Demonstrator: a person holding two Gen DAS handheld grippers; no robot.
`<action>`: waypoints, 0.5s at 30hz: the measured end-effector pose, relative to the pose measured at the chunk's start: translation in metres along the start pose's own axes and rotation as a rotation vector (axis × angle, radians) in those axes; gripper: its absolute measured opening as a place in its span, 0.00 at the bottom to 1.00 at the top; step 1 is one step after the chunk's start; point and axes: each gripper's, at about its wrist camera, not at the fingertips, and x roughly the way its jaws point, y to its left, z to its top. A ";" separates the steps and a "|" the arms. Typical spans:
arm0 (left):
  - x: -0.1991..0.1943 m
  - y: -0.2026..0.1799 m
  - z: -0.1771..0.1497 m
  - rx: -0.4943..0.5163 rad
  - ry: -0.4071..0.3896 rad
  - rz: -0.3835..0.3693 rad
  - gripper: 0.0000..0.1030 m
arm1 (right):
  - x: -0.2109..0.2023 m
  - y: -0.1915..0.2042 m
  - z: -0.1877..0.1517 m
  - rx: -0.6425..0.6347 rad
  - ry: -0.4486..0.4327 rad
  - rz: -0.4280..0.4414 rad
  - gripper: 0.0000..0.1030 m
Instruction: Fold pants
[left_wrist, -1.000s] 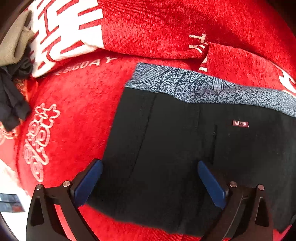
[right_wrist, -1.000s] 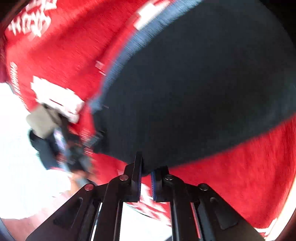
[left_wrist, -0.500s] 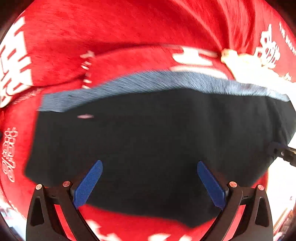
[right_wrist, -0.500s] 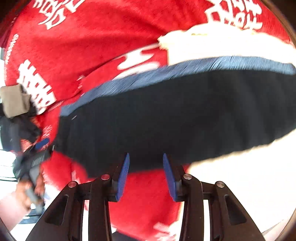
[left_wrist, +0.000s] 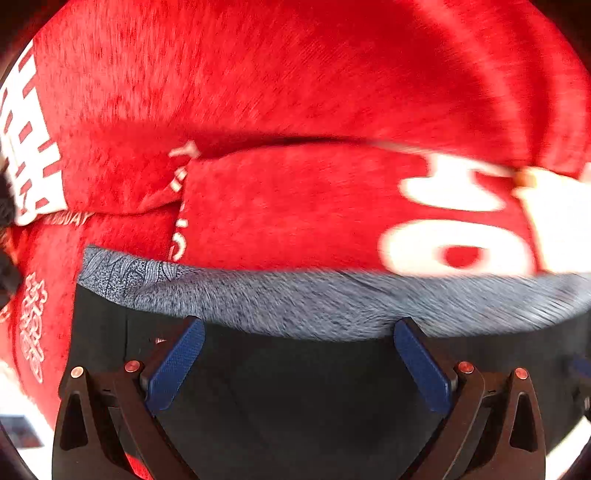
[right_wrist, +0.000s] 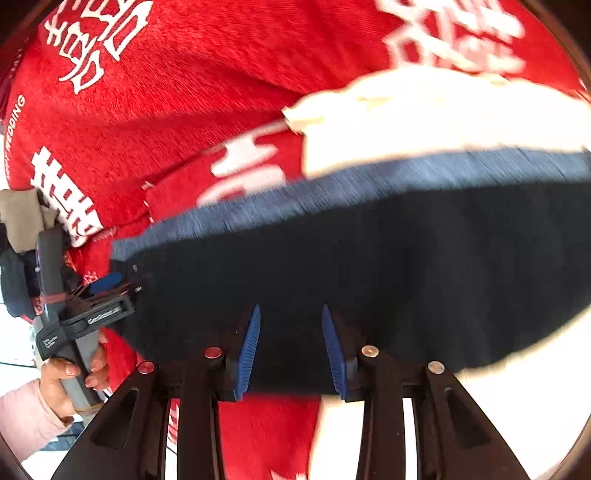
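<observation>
Since a second ago my right gripper (right_wrist: 290, 349) let go of the pants (right_wrist: 369, 266), jaws part-open; left gripper (left_wrist: 297, 363) wide, empty; waistband (left_wrist: 295, 302) blurred.

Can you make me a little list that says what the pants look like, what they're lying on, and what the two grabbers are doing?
pants: black pants, folded, lying flat
waistband: grey-blue patterned band along the far edge
surface: red blanket with white writing
left gripper: left gripper open wide above the pants, nothing held
right gripper: right gripper partly open after just opening; nothing pinched
other cloth: beige and dark clothes piled at the left
</observation>
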 end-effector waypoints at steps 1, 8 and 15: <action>0.005 0.009 0.002 -0.057 0.008 -0.024 1.00 | 0.012 0.011 0.008 -0.019 0.010 0.004 0.39; -0.034 0.000 -0.004 0.024 -0.001 0.023 1.00 | 0.011 -0.028 0.014 0.002 0.021 -0.115 0.37; -0.065 -0.128 -0.028 0.228 -0.042 -0.089 1.00 | -0.109 -0.196 -0.032 0.527 -0.213 -0.236 0.42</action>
